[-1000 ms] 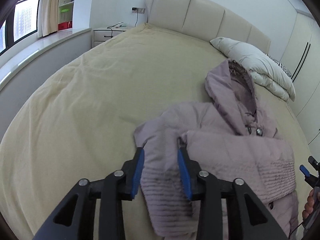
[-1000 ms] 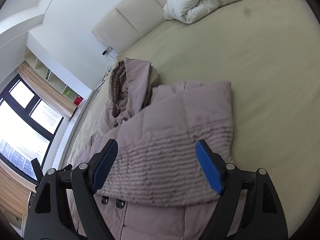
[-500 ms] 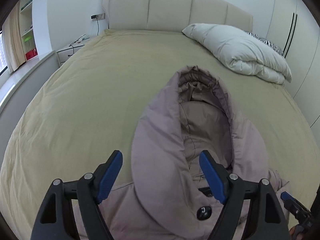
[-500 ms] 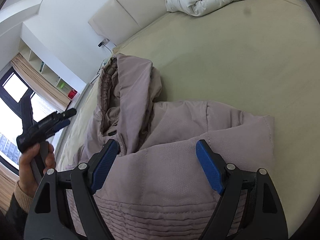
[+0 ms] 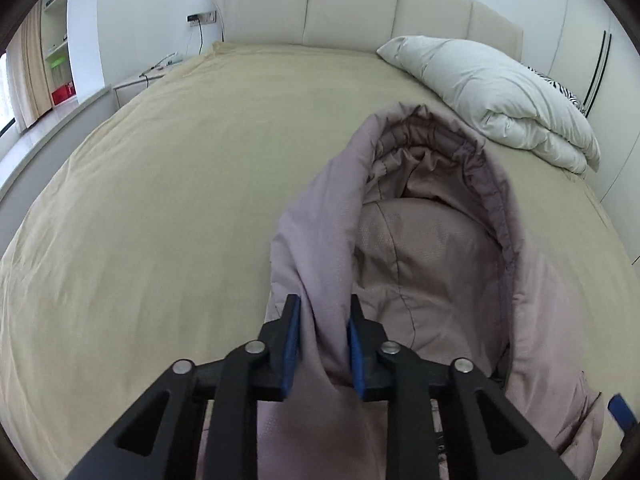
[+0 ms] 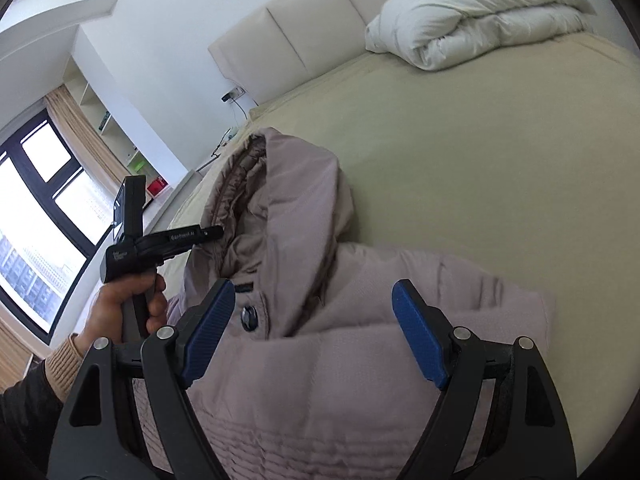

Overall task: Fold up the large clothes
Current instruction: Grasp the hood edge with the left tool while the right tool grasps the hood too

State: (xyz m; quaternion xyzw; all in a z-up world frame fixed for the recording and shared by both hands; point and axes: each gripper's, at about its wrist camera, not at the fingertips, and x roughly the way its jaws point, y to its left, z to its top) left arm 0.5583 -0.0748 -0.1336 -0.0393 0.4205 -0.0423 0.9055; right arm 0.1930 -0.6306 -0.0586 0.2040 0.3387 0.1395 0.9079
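Note:
A mauve puffer jacket (image 6: 320, 400) lies on the beige bed (image 5: 160, 200), its sleeves folded over the body. Its hood (image 5: 432, 208) points toward the headboard and gapes open. My left gripper (image 5: 324, 346) is closing on the hood's left edge, and the fabric is bunched between the blue pads. In the right wrist view a hand holds that left gripper (image 6: 214, 233) at the hood (image 6: 300, 184). My right gripper (image 6: 314, 336) hovers open over the chest near a dark button (image 6: 249, 317), gripping nothing. A blue tip of the right gripper (image 5: 622, 410) shows at the lower right edge.
A folded white duvet (image 5: 500, 92) lies at the bed's far right, by the padded headboard (image 5: 348, 4). A nightstand (image 5: 136, 84) and a window ledge stand to the left. Bare beige sheet spreads left of and beyond the jacket.
The left gripper left the folded sleeve, swung up to the hood, opened wide around its left side, then closed on that edge. The right gripper moved up toward the collar, still open.

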